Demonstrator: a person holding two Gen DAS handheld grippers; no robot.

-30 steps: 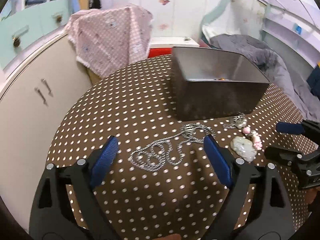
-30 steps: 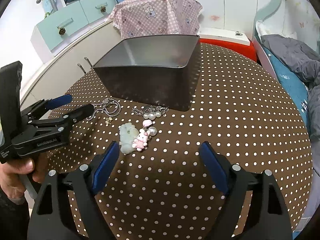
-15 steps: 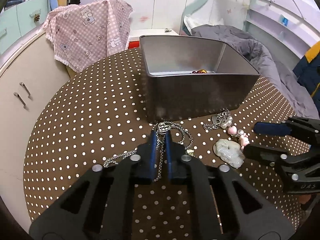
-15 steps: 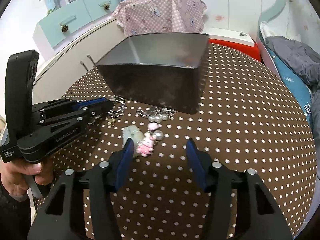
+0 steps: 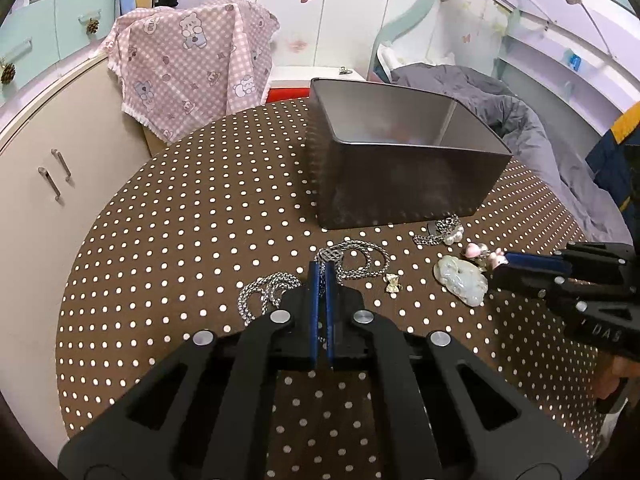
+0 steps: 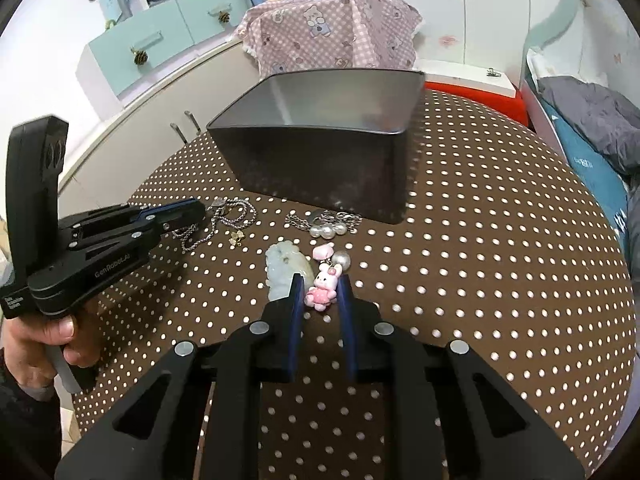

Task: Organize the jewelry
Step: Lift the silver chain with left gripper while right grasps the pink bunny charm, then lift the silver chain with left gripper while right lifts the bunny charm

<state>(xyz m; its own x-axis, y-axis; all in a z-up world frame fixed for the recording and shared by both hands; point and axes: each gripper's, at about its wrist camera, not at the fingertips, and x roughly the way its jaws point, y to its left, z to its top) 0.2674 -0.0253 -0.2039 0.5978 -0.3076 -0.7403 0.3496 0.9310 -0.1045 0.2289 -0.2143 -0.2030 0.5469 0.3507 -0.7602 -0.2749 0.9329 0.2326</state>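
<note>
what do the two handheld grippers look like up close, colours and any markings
Both are matte black plastic with cut-out linkage arms, round silver rivets and blue-padded fingers. The left gripper carries white "GenRobot.AI" lettering and a tall black upright block; the right gripper shows pale letters ending "DAS".

A pink bear-print cloth is draped over a cabinet (beige, two handles); a grey duvet is heaped beside the dotted table.
</note>
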